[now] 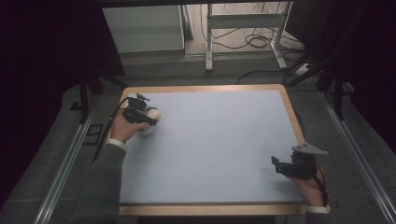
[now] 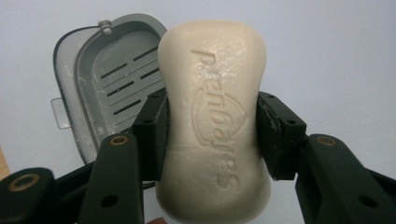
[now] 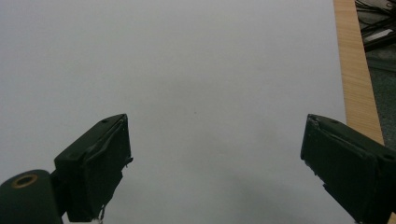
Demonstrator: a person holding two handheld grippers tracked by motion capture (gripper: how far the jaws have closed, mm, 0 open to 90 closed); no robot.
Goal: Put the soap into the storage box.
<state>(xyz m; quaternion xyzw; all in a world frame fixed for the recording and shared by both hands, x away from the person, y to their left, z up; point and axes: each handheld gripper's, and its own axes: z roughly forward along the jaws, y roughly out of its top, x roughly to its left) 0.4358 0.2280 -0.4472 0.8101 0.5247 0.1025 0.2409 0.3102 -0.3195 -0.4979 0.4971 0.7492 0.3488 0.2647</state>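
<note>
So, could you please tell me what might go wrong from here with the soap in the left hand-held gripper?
1. The soap bar is pinched only at its narrow waist by the left hand-held gripper; its smooth, rounded sides could let it slip or twist out.
2. The grey soap case lies open just behind the bar; a misaligned lowering might knock the case or land the bar on its rim.
3. The right hand-held gripper is open over bare table, so nothing steadies the case.

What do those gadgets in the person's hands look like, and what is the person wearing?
Both are black. The left gripper has blocky jaws with brass-ringed screw holes and a trailing black cable. The right gripper carries a grey three-cornered plate on top. The person wears a grey sleeve with a white cuff.
</note>
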